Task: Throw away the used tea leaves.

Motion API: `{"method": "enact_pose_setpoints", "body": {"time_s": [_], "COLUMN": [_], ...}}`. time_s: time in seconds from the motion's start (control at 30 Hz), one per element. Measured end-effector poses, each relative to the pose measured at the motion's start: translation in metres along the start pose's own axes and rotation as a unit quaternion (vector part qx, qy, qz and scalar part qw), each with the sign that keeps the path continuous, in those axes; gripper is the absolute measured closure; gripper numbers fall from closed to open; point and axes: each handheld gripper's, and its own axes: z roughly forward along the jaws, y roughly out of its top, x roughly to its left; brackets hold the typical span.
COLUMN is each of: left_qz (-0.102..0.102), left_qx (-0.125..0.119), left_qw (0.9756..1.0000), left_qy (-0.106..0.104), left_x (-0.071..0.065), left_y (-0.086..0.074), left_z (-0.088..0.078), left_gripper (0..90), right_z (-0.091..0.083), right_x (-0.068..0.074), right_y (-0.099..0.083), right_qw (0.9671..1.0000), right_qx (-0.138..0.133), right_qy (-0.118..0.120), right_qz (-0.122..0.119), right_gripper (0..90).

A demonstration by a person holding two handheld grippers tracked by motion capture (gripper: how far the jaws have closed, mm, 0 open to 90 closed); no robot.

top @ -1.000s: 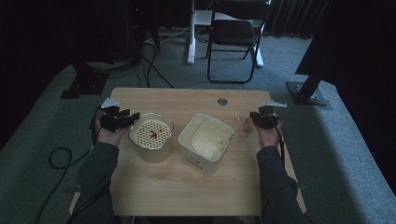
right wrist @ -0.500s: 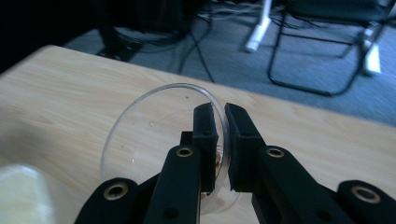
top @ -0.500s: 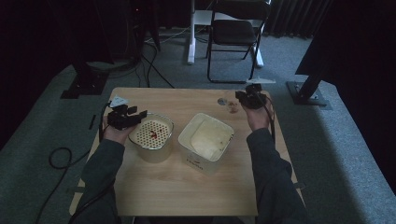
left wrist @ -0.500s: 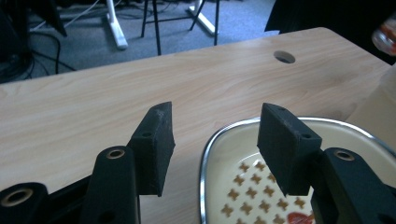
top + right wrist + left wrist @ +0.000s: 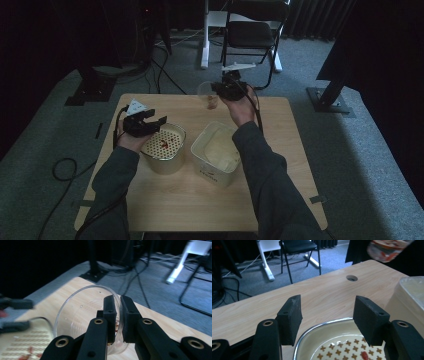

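The wooden table (image 5: pixel 200 200) carries two containers side by side near its middle. The bigger one is a cream square tub (image 5: pixel 216 150) with pale content inside. Just left of it stands a round metal-rimmed bowl (image 5: pixel 165 146), whose patterned bottom holds a few small red pieces (image 5: pixel 364 355).

The left gripper (image 5: pixel 145 123) hovers over the left rim of this bowl. Its jaws have just been opening and stand apart with nothing between them.

The right gripper (image 5: pixel 225 89) is raised above the far edge of the table. Its jaws are closed on the wall of a clear plastic cup (image 5: pixel 85 315), which is tilted on its side in the air.
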Motion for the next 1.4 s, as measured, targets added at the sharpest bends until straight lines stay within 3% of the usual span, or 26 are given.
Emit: {"method": "enact_pose_setpoints", "body": {"time_s": [0.17,0.47,0.77,0.87,1.0,1.1,1.2,1.4], "left_qz": [0.026,0.032,0.023,0.017,0.022,0.026,0.028,0.032], "left_qx": [0.003,-0.014,-0.027,-0.034,-0.033,-0.044,-0.040,-0.032], "left_qw": [0.9996,0.9993,0.9993,0.9993,0.9992,0.9987,0.9988,0.9990], "left_qy": [-0.007,-0.015,-0.006,-0.004,0.003,-0.002,0.000,-0.007], "left_x": [-0.012,-0.018,-0.018,-0.015,-0.014,-0.014,-0.015,-0.015], "left_y": [0.002,0.010,0.015,0.015,0.014,0.014,0.014,0.013], "left_z": [0.006,0.006,0.010,0.008,0.009,0.010,0.013,0.010], "left_gripper": [38.9,38.6,37.8,39.7,37.2,34.8,34.5,41.5], "right_z": [0.013,0.027,0.034,0.035,0.038,0.040,0.041,0.041], "right_x": [0.031,0.062,0.092,0.095,0.093,0.093,0.095,0.094], "right_y": [0.018,0.030,0.037,0.038,0.038,0.037,0.037,0.036], "right_qw": [0.9994,0.9960,0.9912,0.9910,0.9896,0.9888,0.9885,0.9882], "right_qx": [0.002,0.011,0.025,0.027,0.035,0.040,0.045,0.049], "right_qy": [0.032,0.088,0.127,0.129,0.139,0.144,0.144,0.145], "right_qz": [-0.016,-0.010,-0.024,-0.026,-0.009,-0.007,-0.008,-0.010], "right_gripper": [83.9,84.0,84.0,84.0,84.1,84.1,84.0,83.4]}}
